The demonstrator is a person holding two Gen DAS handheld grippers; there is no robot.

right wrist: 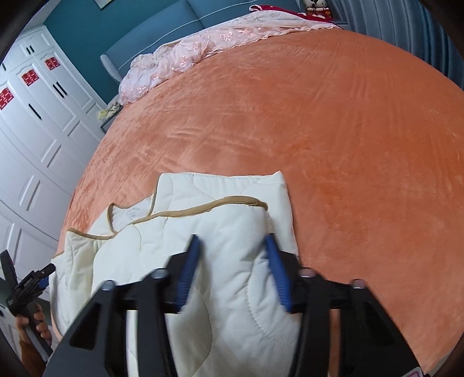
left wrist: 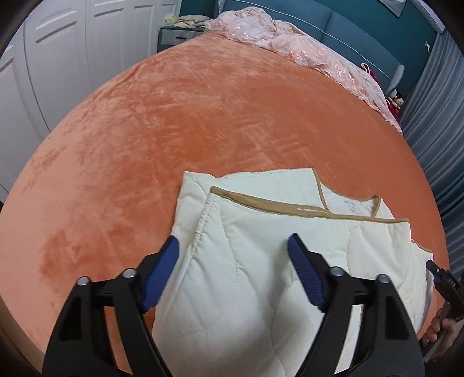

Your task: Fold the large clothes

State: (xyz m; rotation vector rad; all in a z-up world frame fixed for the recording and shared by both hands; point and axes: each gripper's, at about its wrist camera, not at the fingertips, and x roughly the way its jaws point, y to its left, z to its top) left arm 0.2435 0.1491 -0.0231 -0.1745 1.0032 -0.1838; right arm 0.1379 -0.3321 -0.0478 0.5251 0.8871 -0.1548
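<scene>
A cream quilted garment (left wrist: 249, 261) with tan trim lies folded on the orange bedspread (left wrist: 203, 116), near the bed's front edge. My left gripper (left wrist: 232, 246) hovers over its left part, open, blue pads spread wide and clear of the fabric. In the right wrist view the same garment (right wrist: 220, 208) lies under my right gripper (right wrist: 232, 243). Its jaws stand narrowly apart, with a hump of the quilted fabric rising between the pads, and no squeeze shows. Each gripper appears at the other view's edge: the right gripper (left wrist: 443, 278) and the left gripper (right wrist: 29, 284), each held by a hand.
Pink lace bedding (left wrist: 290, 43) is bunched along the head of the bed against a blue headboard (left wrist: 348, 26). White wardrobe doors (right wrist: 37, 116) stand on the left, a nightstand (left wrist: 177, 34) beside them, and grey-blue curtains (left wrist: 435, 130) on the right.
</scene>
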